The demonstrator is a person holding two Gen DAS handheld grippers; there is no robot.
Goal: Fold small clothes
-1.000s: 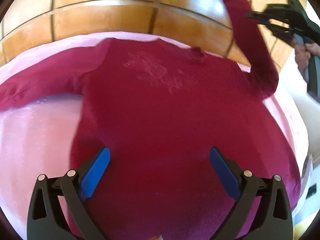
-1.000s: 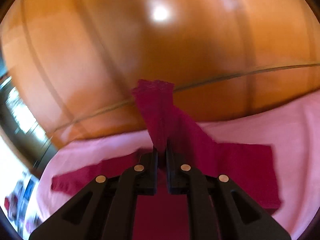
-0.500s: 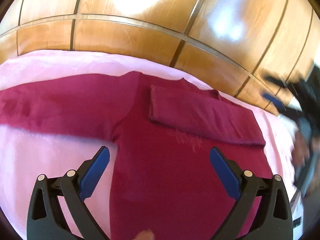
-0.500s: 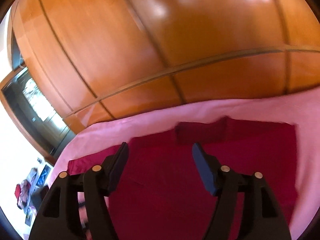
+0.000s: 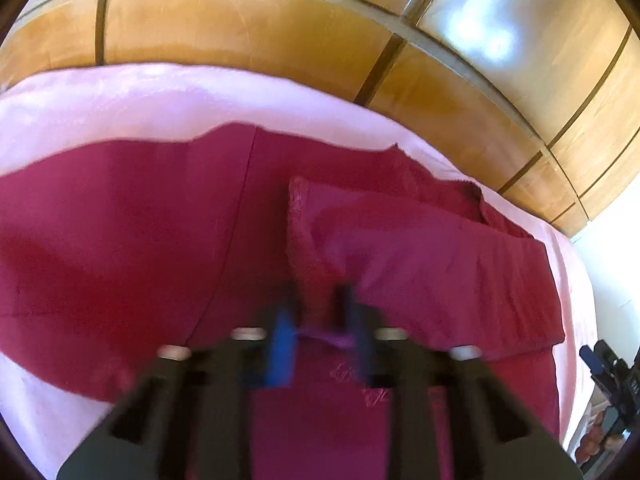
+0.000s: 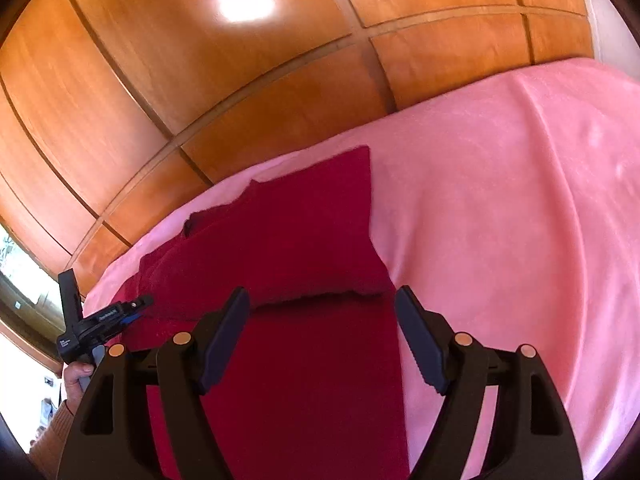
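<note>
Left wrist: left gripper (image 5: 318,316) fingers closing over the maroon top (image 5: 120,240); right gripper (image 6: 322,328) fingers opening, nothing between.

Dark red top (image 5: 120,240); plain pink blanket (image 6: 500,200); orange-brown wood panels (image 6: 200,80).

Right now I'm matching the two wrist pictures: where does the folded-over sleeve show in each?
Left wrist: the sleeve lies across the shirt, centre to right, just beyond the left tool.
Right wrist: the sleeve lies centre-left, above the right tool.
Shared landmark: the wood-panelled wall behind the pink blanket.
</note>
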